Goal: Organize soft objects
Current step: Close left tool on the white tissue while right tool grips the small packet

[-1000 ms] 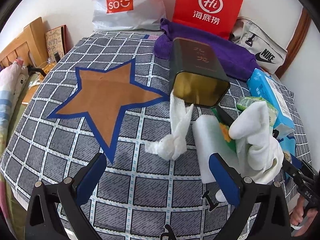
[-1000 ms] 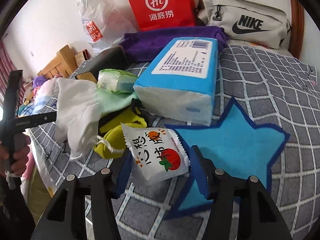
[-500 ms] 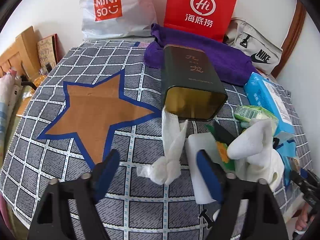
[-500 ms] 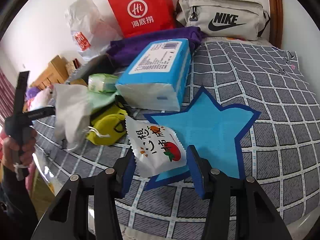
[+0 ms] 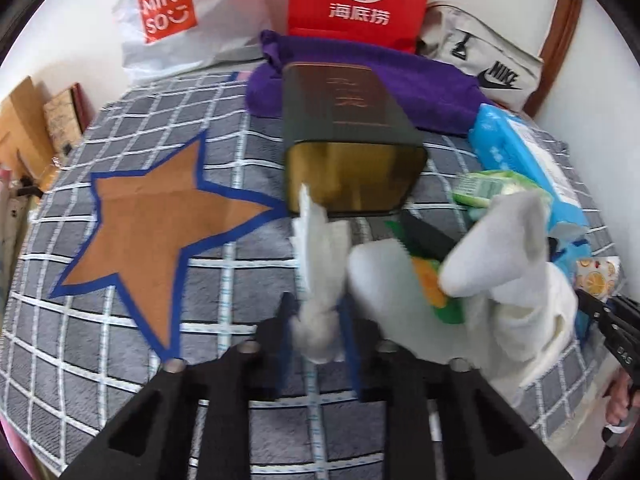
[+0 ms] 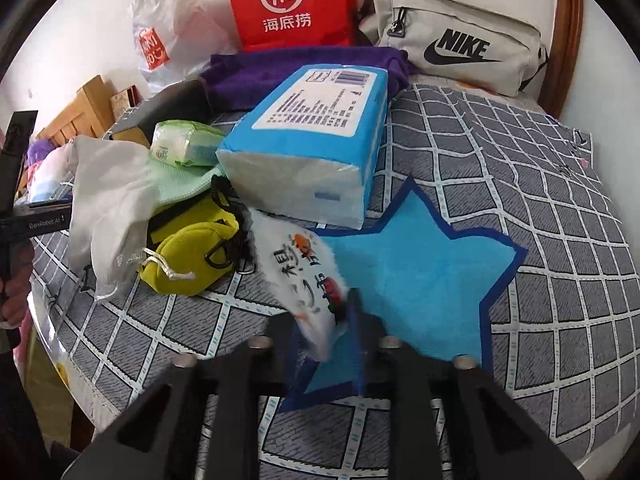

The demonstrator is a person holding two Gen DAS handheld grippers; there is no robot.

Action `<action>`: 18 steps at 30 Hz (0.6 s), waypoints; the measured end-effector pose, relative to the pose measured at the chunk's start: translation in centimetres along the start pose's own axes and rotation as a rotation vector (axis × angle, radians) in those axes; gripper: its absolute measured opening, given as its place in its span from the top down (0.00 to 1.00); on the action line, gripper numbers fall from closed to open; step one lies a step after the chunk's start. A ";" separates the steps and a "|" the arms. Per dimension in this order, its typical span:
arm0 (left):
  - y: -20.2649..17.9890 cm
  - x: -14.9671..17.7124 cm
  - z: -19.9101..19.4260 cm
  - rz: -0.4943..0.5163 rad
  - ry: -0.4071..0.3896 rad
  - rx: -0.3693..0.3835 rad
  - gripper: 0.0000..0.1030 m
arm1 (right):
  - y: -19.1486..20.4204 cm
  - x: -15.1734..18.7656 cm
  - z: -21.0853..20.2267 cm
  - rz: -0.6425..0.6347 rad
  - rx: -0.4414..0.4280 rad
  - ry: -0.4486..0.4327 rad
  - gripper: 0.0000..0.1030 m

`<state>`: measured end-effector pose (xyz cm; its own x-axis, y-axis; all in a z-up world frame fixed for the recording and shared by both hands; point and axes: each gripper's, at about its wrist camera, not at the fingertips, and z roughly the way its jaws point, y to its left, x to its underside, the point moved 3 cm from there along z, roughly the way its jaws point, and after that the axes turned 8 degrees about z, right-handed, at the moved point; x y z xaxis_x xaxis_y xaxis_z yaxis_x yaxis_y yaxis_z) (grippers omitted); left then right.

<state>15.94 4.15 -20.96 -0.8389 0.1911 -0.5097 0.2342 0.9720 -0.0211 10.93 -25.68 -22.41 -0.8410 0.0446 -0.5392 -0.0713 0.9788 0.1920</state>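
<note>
Knotted white cloth: on the checked bed cover, its knot squeezed between the pads of the left hand-held gripper; its loose end reaches up to the mouth of the dark tin.
Snack packet: on the edge of the blue star patch, its near end clamped by the right hand-held gripper.
Around the cloth: orange star patch to the left; white sock-like bundle close on the right.
Around the packet: yellow pouch just left; blue tissue pack behind.
Left hand-held gripper: jaws just closed in, grasping the cloth.
Right hand-held gripper: clenched on the packet.
</note>
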 end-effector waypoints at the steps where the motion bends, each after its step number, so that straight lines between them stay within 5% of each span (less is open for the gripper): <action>1: 0.0 0.0 0.0 0.000 0.000 -0.006 0.83 | 0.0 -0.1 -0.2 0.004 0.002 -0.003 0.92; 18: 2.4 -1.7 -5.4 -0.085 -0.082 -0.064 0.83 | 0.8 -4.4 -4.1 0.055 -0.040 -0.082 0.92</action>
<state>15.29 6.88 -15.49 -0.8106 0.0984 -0.5773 0.1298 0.9914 -0.0133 12.40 -25.87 -16.55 -0.7979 0.1156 -0.5916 -0.0487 0.9658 0.2545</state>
